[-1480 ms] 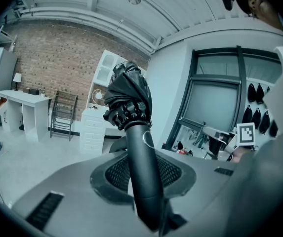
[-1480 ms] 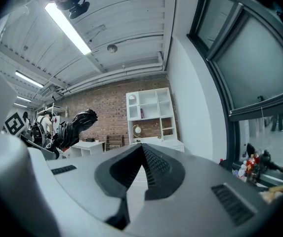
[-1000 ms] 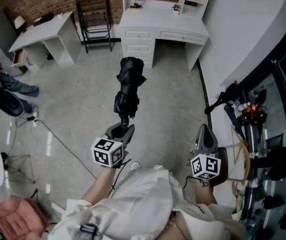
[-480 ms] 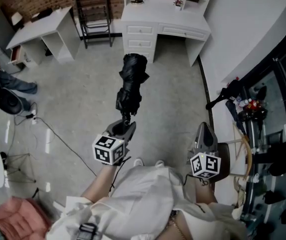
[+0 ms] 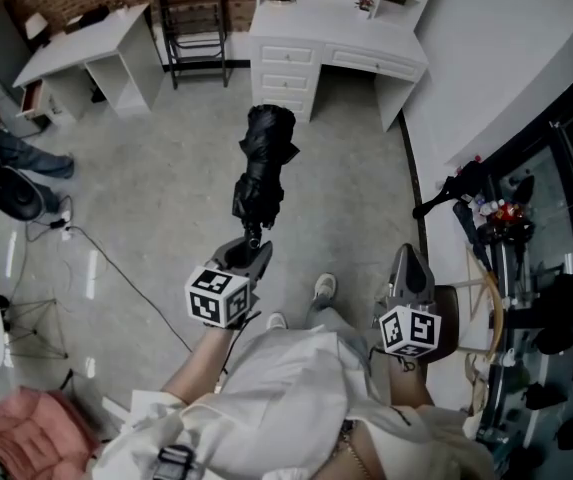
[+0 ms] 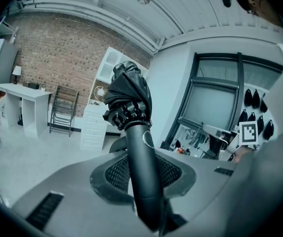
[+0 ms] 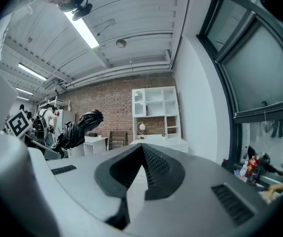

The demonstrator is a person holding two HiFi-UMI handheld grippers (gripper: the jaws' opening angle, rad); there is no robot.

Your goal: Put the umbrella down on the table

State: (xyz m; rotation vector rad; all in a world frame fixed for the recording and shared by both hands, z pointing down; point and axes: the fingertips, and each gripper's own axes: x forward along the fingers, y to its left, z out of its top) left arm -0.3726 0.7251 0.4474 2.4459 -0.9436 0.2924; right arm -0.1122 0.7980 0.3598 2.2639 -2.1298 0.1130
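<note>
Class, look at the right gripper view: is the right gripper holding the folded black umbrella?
No: the right gripper has its jaws closed together on nothing, while the umbrella is clamped by its handle in the left gripper.

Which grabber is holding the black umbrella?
The left gripper: its jaws are clamped around the handle end of the folded umbrella, which sticks out ahead of it. The right gripper is shut with nothing in it.
</note>
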